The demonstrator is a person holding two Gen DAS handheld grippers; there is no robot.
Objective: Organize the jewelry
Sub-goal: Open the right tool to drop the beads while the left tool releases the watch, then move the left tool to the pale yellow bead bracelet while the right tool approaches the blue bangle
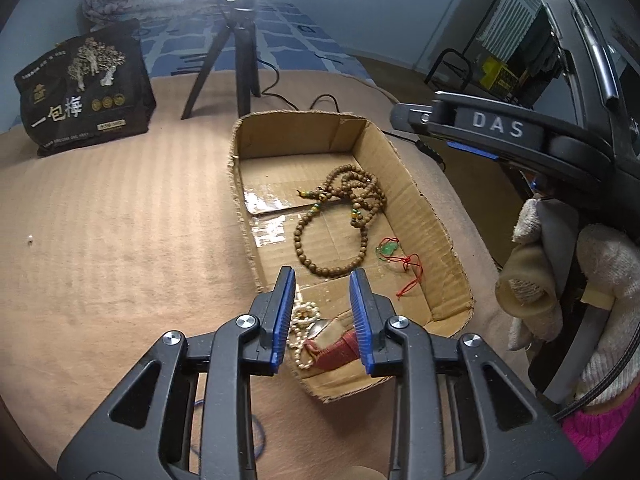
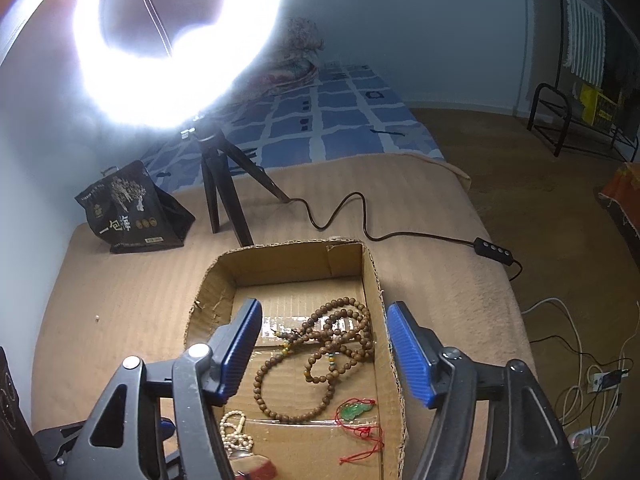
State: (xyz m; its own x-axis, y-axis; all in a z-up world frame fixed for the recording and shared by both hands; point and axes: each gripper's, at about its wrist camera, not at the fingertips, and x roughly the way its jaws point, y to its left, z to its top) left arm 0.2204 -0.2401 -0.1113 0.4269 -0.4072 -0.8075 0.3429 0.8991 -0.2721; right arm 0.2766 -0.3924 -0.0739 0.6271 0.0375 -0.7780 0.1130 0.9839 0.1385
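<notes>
**Jewelry in the cardboard box, both grippers above it with nothing held**

At the far left corner of the tan blanket (image 1: 120, 220) stands a black bag (image 1: 86, 88) with a tree print. Just right of it, along the blanket's far edge, is a black tripod (image 1: 236, 52) carrying a bright ring light (image 2: 176, 40); its cord (image 2: 360, 224) runs right across the blanket to an inline switch (image 2: 494, 250) near the right edge.

The cardboard box (image 1: 416, 208) lies open on the blanket toward its right side. In the box's near left corner sits a cream bead string (image 1: 300, 332) touching a red pouch (image 1: 340, 350). A brown wooden bead necklace (image 1: 340, 220) is piled in the middle of the box floor, with one loop reaching toward the near end. Right of that loop, close to the right wall, lies a green pendant (image 1: 388, 249) on a red cord (image 1: 412, 276).

The left gripper (image 1: 322, 276) hangs over the near end of the box, its jaws moderately apart and empty; the cream beads and pouch show between and below its blue pads (image 1: 284, 320). The right gripper (image 2: 324, 312) is spread wide and empty, with the wooden necklace framed between its fingers and the pendant lower down toward its right finger. In the left wrist view, a white-gloved hand (image 1: 568, 288) grips the right gripper's handle at the right.
</notes>
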